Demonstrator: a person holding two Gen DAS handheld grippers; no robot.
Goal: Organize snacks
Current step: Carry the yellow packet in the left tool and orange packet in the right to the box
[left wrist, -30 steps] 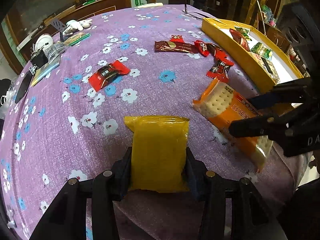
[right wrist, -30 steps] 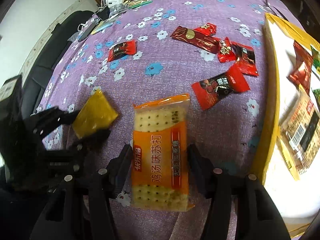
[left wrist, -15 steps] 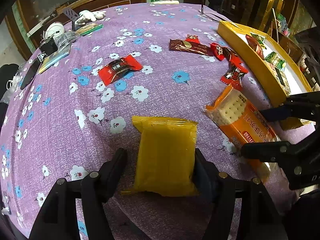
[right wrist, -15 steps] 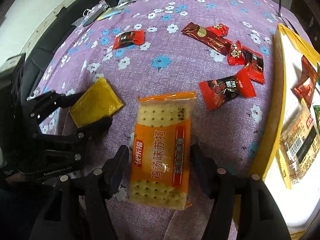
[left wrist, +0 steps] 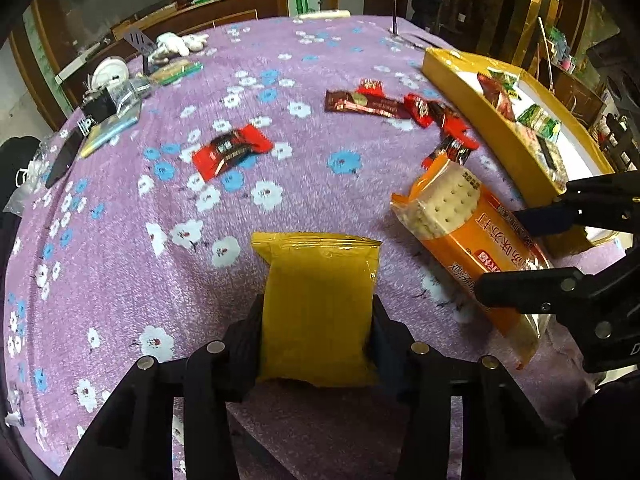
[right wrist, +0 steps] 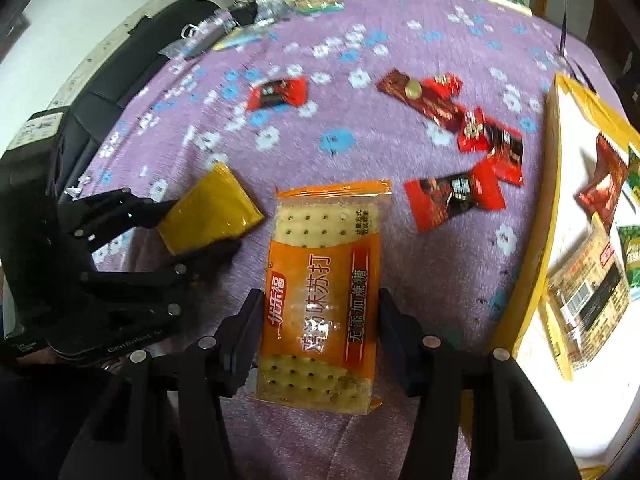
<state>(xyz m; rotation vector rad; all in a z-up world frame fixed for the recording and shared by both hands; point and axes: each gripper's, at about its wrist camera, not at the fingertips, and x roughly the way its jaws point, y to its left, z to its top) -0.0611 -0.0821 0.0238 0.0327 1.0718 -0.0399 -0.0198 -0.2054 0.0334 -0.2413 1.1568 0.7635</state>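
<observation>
My left gripper (left wrist: 318,312) has a plain yellow packet (left wrist: 316,300) between its fingers; the jaws are closing and both pads press the packet's sides. My right gripper (right wrist: 320,312) holds an orange cracker packet (right wrist: 324,272) lengthwise; its jaws are closing too, pads against both long edges. The left wrist view shows the cracker packet (left wrist: 448,208) tilted in the right gripper (left wrist: 502,254). From the right wrist, the left gripper (right wrist: 202,224) and yellow packet (right wrist: 208,208) are at left. Both hang low over the purple flowered tablecloth (left wrist: 120,240).
A yellow-rimmed box (left wrist: 480,120) with several snack packets stands along the right edge, its rim (right wrist: 536,240) beside the right gripper. Red packets (left wrist: 230,152) (right wrist: 452,196) and a dark brown bar (left wrist: 360,102) lie mid-table. Clutter (left wrist: 108,100) sits far left.
The left jaws stood apart from the yellow packet half a second ago and now press it. The right jaws narrowed onto the cracker packet. Both views rolled slightly.
</observation>
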